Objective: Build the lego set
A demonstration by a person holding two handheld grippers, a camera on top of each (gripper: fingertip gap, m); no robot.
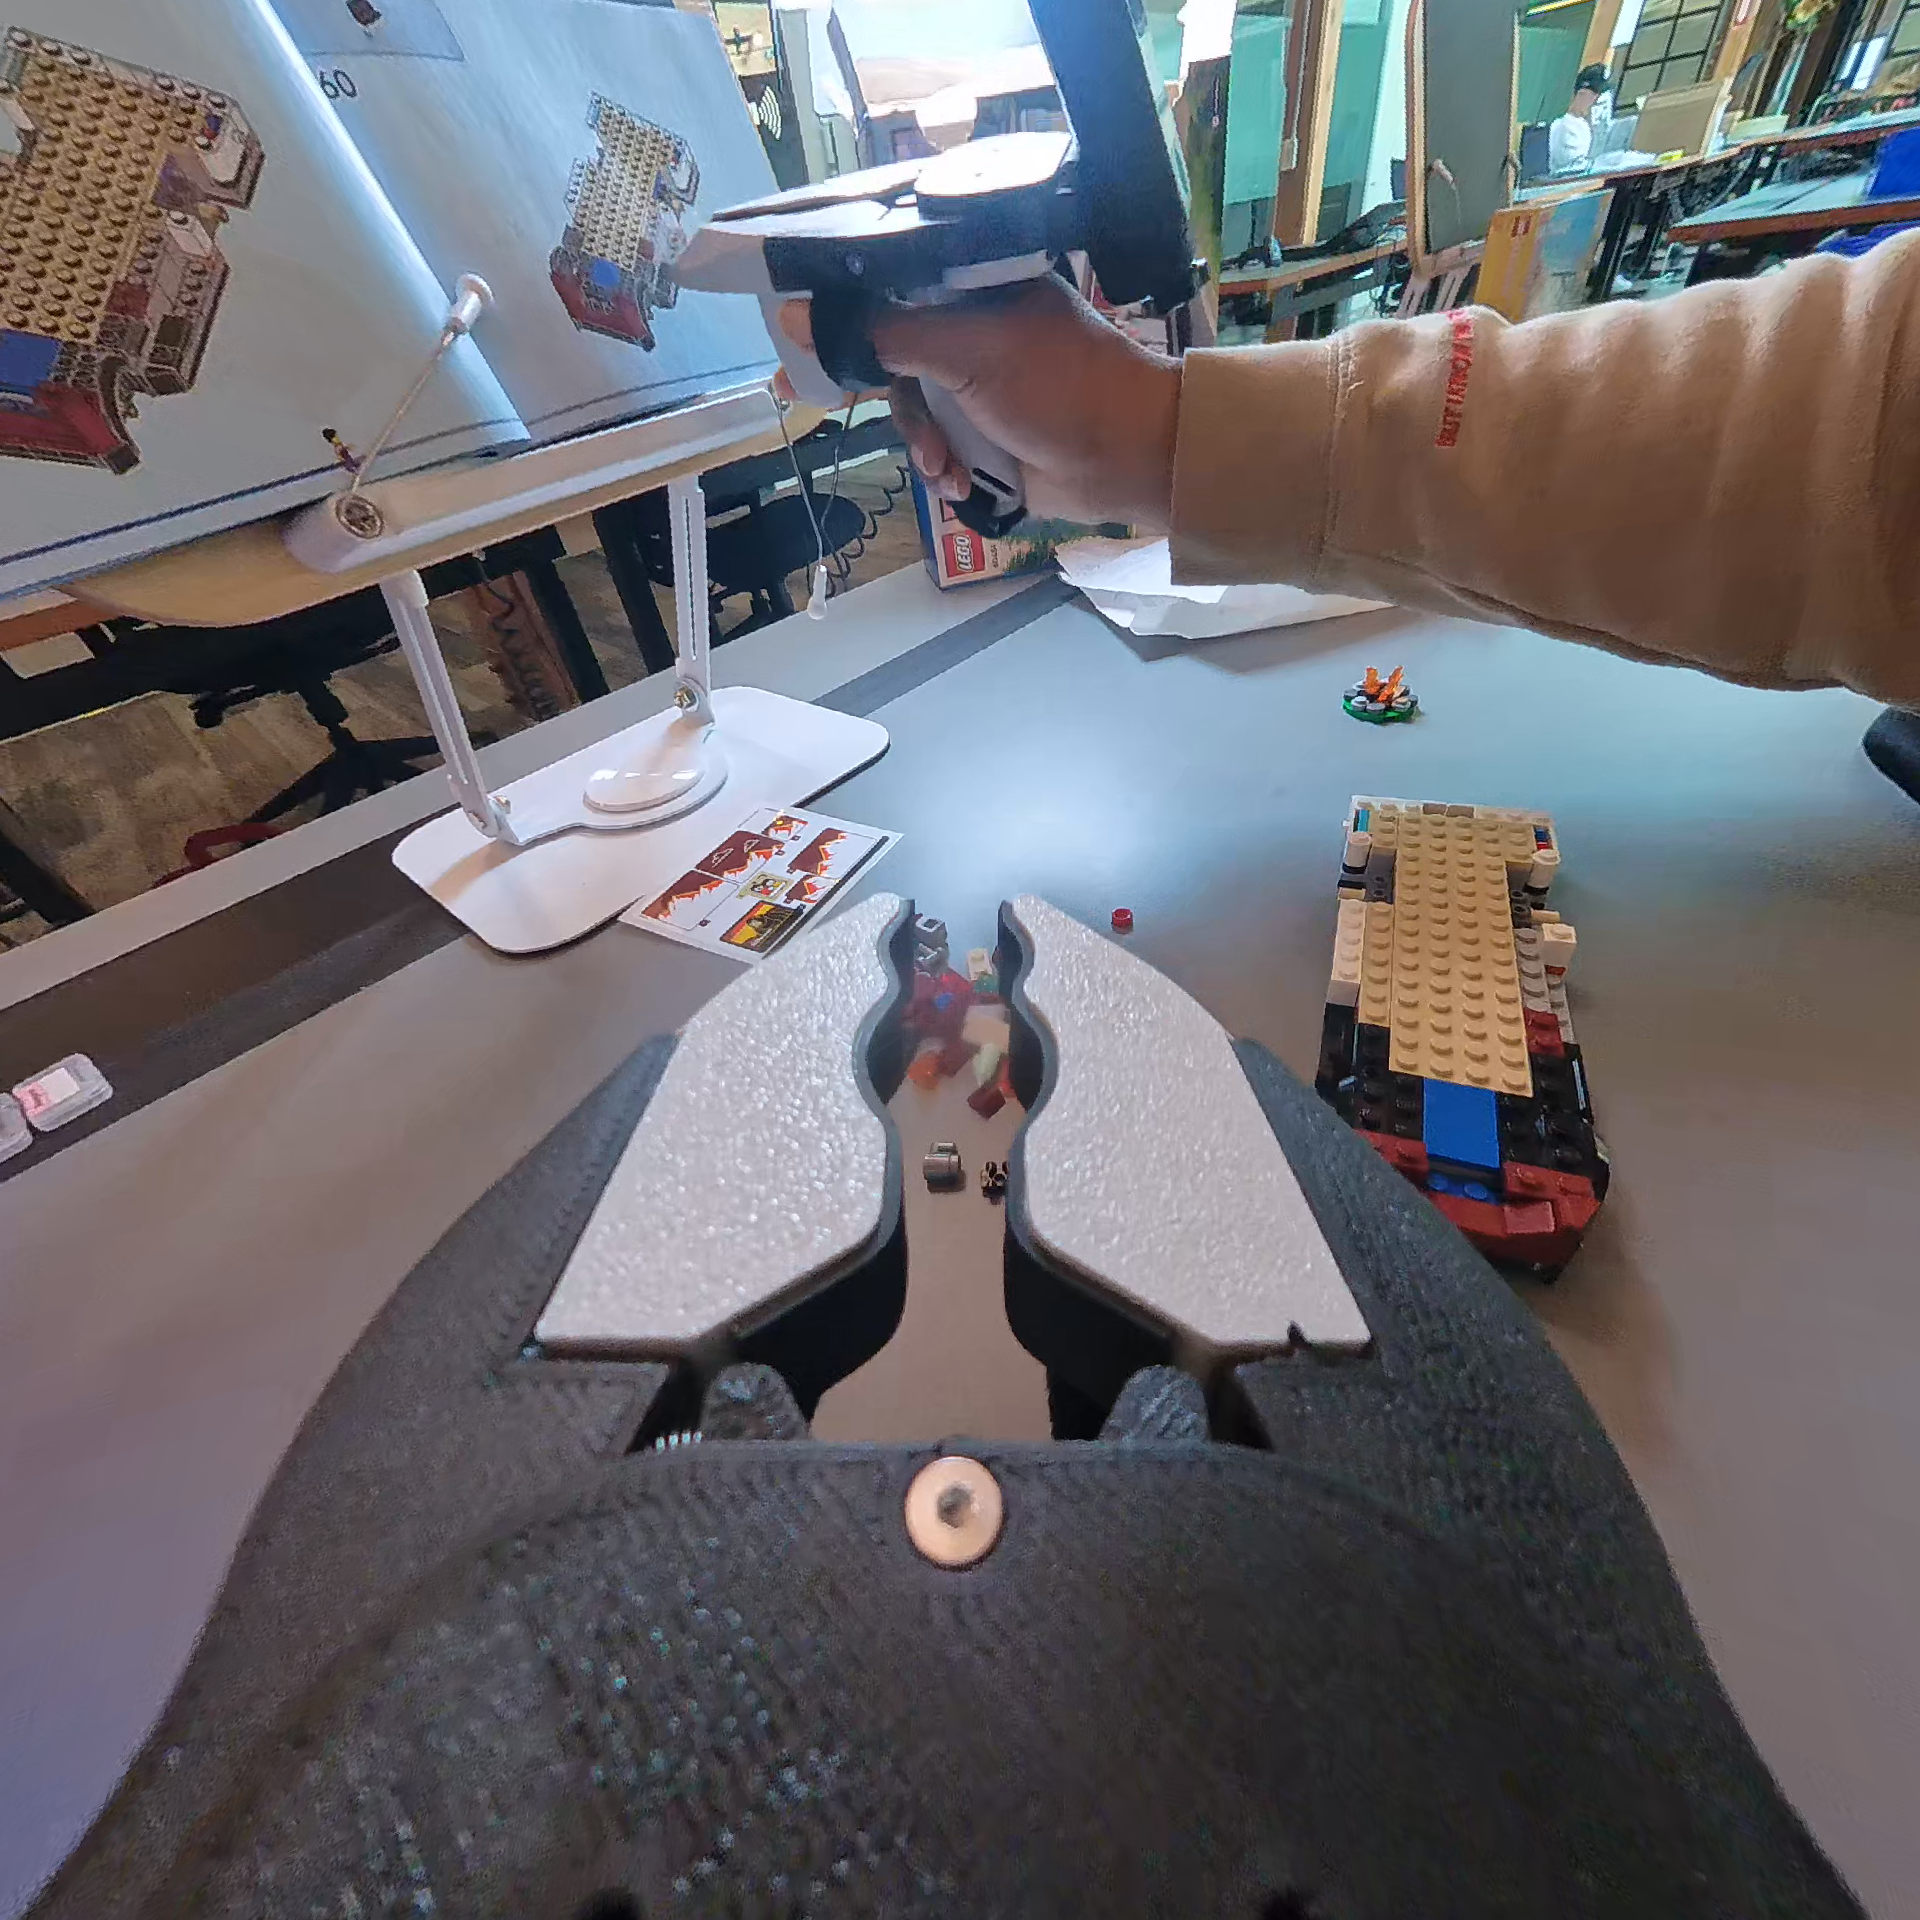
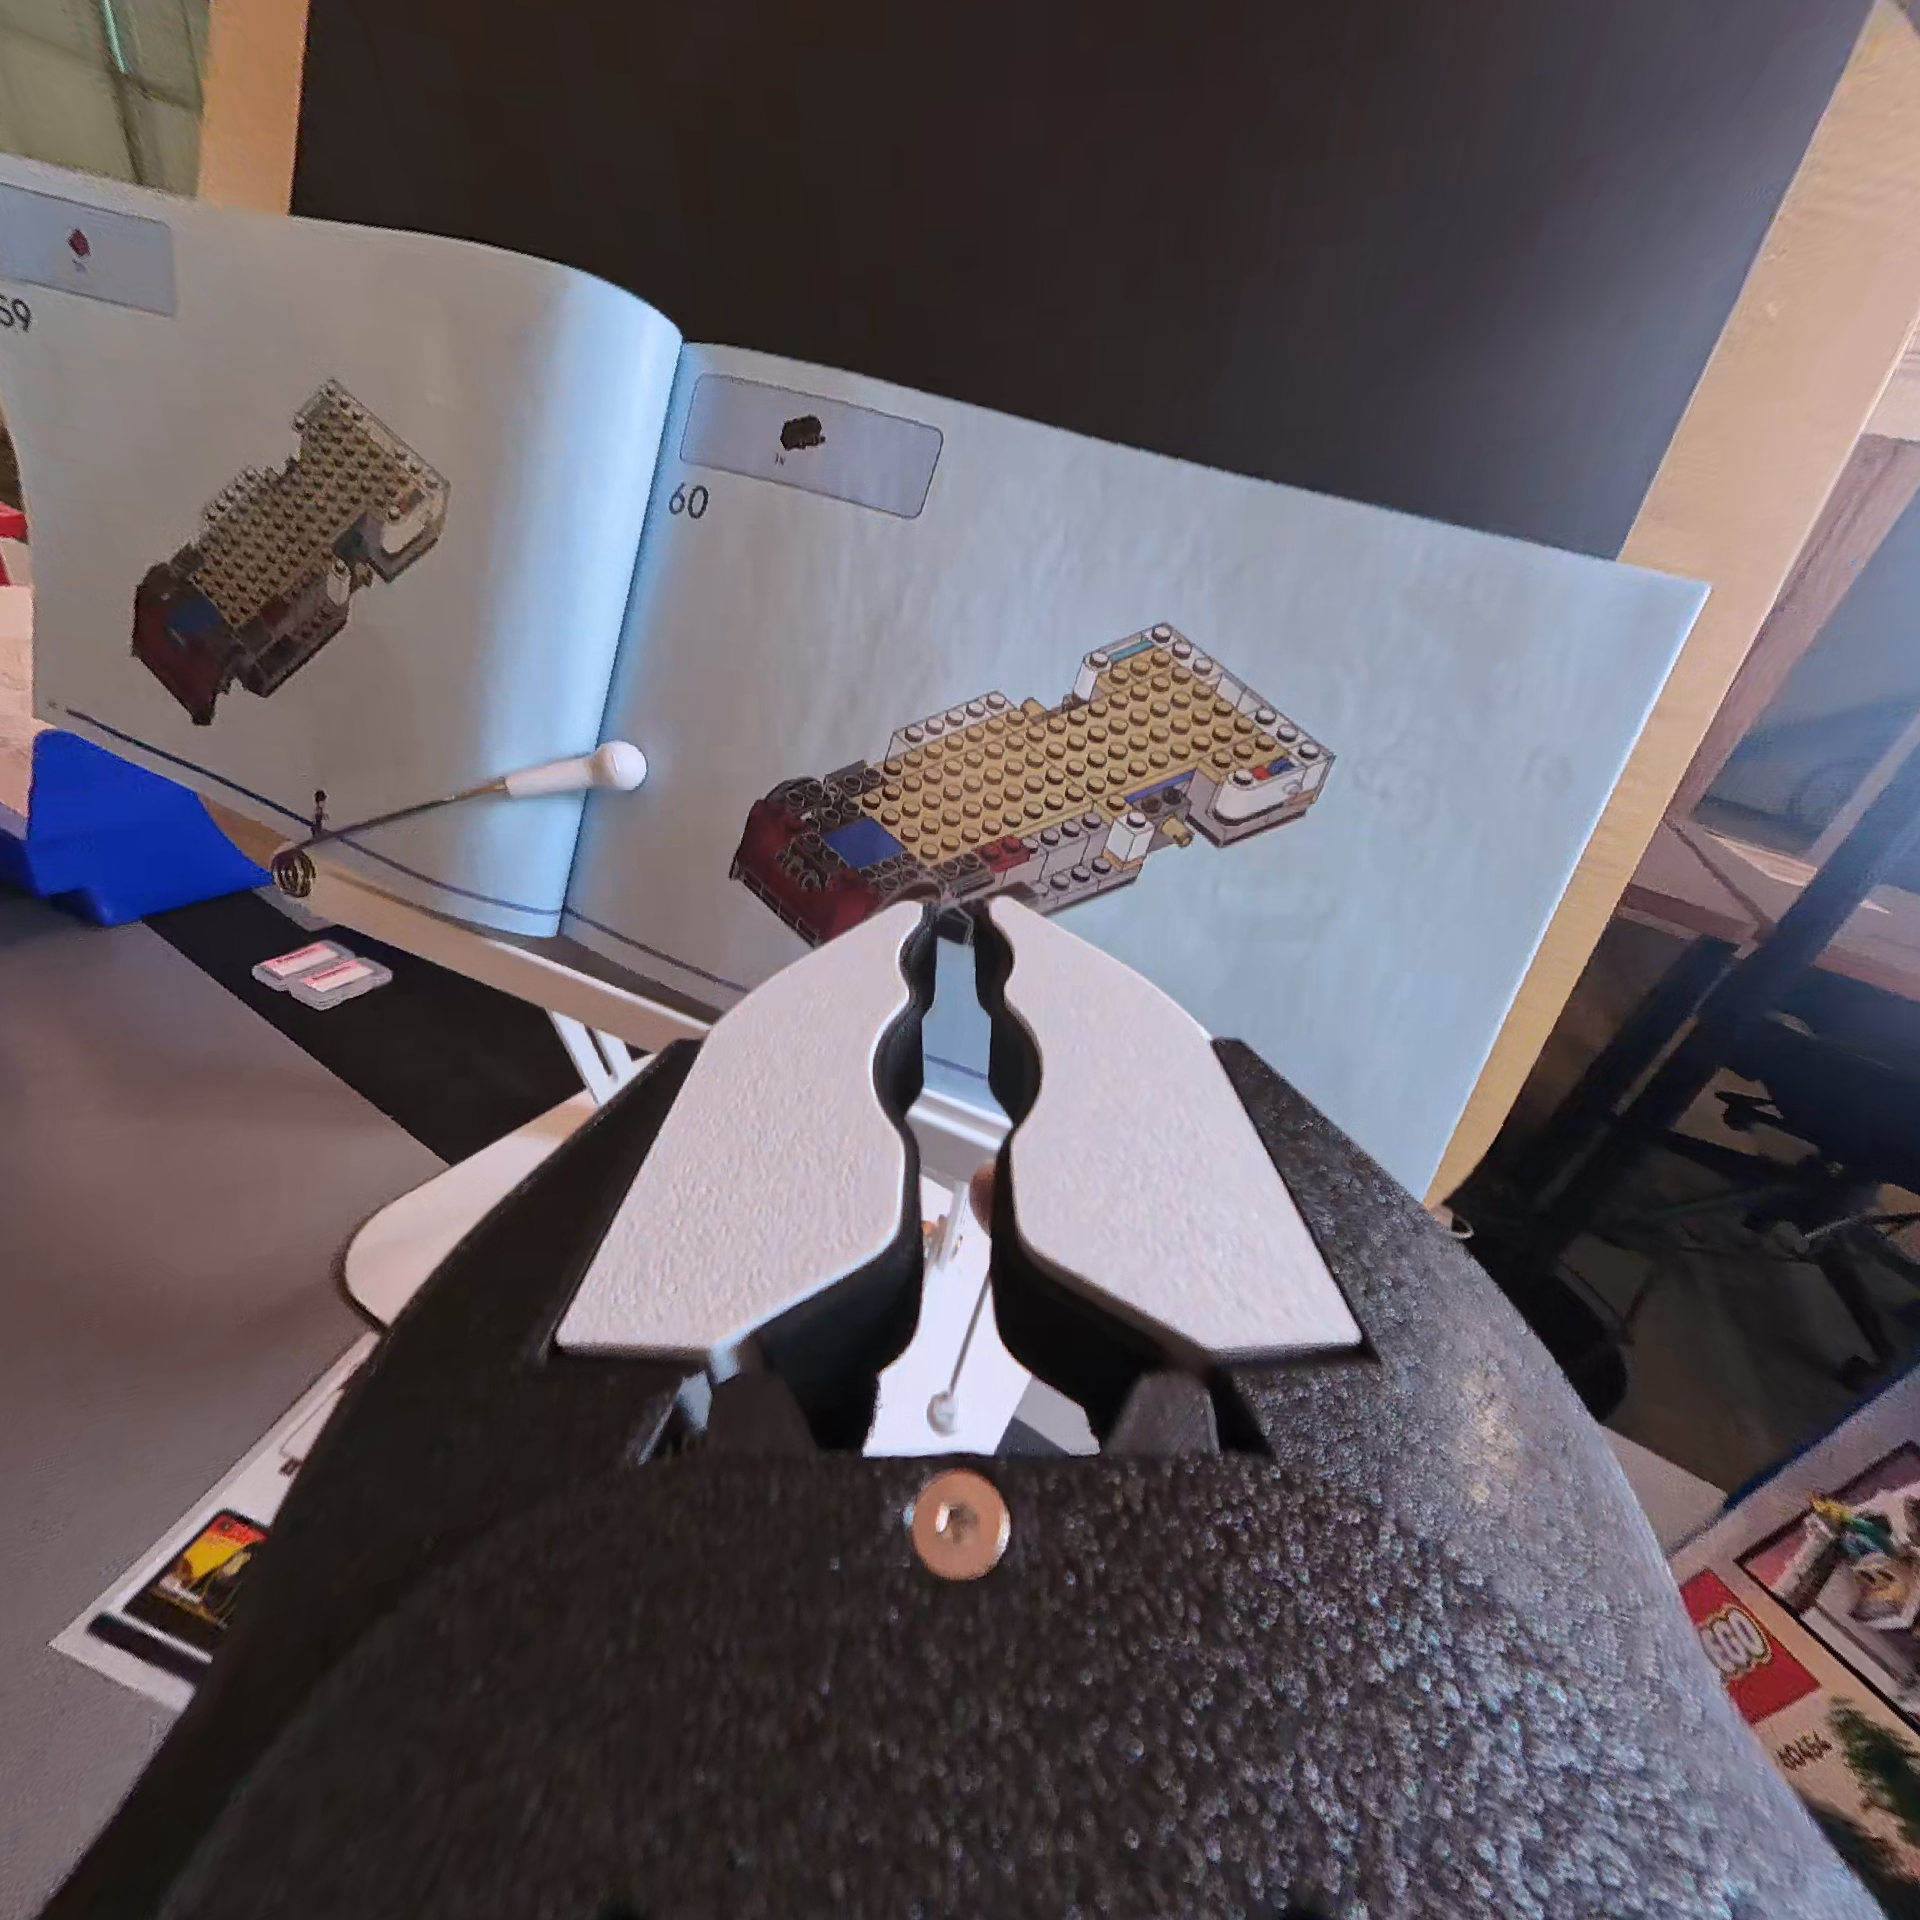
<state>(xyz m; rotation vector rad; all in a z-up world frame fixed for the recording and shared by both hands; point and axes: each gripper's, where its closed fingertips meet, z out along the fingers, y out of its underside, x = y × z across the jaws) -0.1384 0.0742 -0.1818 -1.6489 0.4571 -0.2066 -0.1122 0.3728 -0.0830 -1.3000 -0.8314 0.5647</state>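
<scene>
1. Left hand-held gripper hovers over the grey tabletop, jaws a narrow gap apart, nothing between the pads; they press on nothing
2. Below and just past its fingertips lies a small pile of loose bricks, red, orange, tan and grey; nearer the body of the gripper are a small grey piece and a tiny black piece, both on the tabletop
3. A red round stud lies just right of the tips; a sticker sheet lies just left, touching the white book stand
4. The brick model, tan top w/ blue and dark red at the near end, lies on the tabletop to the right, apart from the gripper; a small green-orange build sits farther back
5. Right hand-held gripper is raised in front of the open instruction booklet on the stand, tips near the printed model on the right page; jaws nearly closed on a small black piece at the tips
6. In left wrist view a hand in a beige sleeve holds that gripper near the booklet; a toy box stands behind
</scene>
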